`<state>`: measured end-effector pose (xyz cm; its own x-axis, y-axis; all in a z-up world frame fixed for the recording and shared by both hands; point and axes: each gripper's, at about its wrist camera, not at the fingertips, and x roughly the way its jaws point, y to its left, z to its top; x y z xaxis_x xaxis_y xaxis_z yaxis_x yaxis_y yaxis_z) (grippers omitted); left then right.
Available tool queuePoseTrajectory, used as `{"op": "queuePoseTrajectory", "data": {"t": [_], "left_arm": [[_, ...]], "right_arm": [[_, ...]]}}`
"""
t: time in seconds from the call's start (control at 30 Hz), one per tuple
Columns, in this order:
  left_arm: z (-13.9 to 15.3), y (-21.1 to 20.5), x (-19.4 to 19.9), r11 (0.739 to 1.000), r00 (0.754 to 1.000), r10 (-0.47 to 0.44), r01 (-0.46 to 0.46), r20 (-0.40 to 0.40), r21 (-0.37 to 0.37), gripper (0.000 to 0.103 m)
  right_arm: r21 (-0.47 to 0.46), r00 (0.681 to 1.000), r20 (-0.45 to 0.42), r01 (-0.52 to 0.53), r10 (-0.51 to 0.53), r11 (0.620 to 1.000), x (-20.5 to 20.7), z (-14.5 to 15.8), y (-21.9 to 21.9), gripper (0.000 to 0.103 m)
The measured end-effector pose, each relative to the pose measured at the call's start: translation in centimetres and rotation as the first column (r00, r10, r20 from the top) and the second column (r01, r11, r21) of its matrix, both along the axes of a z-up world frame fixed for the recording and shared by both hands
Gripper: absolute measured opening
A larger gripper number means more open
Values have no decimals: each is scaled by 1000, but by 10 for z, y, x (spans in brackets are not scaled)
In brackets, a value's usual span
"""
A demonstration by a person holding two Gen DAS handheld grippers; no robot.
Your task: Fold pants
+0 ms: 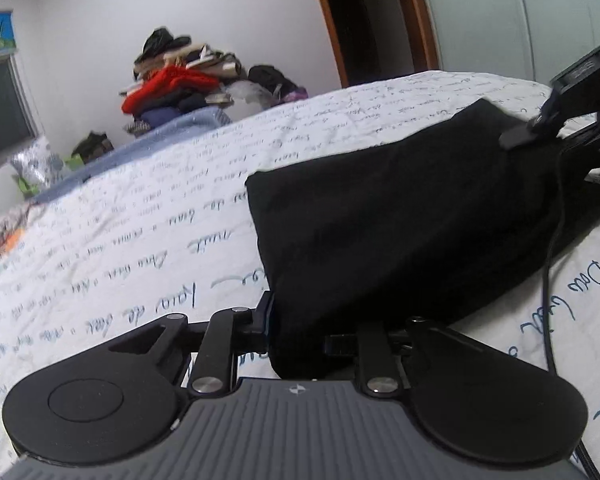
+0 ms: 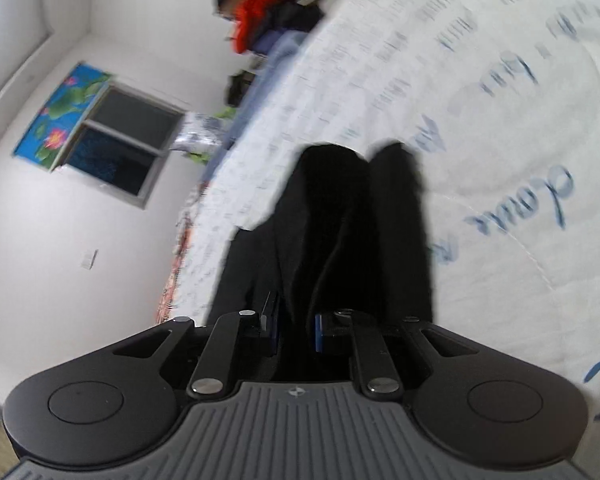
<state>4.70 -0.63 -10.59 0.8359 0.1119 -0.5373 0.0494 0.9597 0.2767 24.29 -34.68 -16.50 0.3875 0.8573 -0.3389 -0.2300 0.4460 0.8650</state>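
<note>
Black pants (image 1: 400,216) on bed (image 1: 140,216): soft, light, limp cloth, likely best pinched at edges; left hand-held gripper (image 1: 296,332) and right hand-held gripper (image 2: 296,328) each clamp a fold.

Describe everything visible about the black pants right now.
The black pants are a soft, matte dark fabric with no visible pattern, already folded into a thick bundle with a squared corner. They are partly lifted off the white bedspread printed with blue handwriting. The left gripper pinches the near edge; the right gripper clamps the far side, where the cloth hangs from it in loose vertical folds. Seams, waistband and pockets cannot be made out.
</note>
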Motion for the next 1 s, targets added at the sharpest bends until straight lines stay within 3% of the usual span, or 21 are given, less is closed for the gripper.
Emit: {"op": "queuePoseTrajectory", "data": {"t": [0.03,0.1,0.17,0.27,0.4,0.47,0.6,0.67,0.77,0.87,0.93,1.0], "left_arm": [[-3,1,1,1000,1000,-7,7,-2,-4,31],[-5,-5,1,999,1000,-14,14,8,35,31],[-6,-8,0,998,1000,-17,17,15,56,31],[-4,-2,-1,999,1000,6,-7,26,34,41],[7,9,-7,1000,1000,5,-5,27,-20,48],[20,18,-16,998,999,-24,25,23,-51,47],[44,33,-30,991,995,-99,97,-19,-90,54],[59,38,-31,983,995,-103,103,12,-155,57],[79,38,-19,956,990,-75,105,118,-275,58],[79,25,18,936,990,-13,62,143,-346,59],[65,17,49,907,995,-37,74,97,-414,62],[39,5,78,925,998,-30,8,-50,-381,57]], "right_arm": [[9,1000,3,-3,3,1000,-2,-1,-2,14],[-13,998,-55,1,-2,1000,3,-21,-3,9],[32,998,-67,12,-10,999,3,-22,-8,12],[1,999,-38,12,-12,1000,-1,-19,-6,12],[43,998,-58,25,-22,999,-1,-20,-14,15],[48,996,-76,59,-56,997,-3,-13,-32,21],[144,970,-1,239,-242,960,-24,17,-91,21],[143,958,62,268,-279,953,-38,42,-100,21],[107,967,163,182,-198,977,-55,72,-71,21],[25,979,193,58,-62,998,-64,75,-15,28],[32,989,149,-4,-1,999,-55,60,15,31],[19,998,67,-1,0,1000,-45,36,32,31]]}}
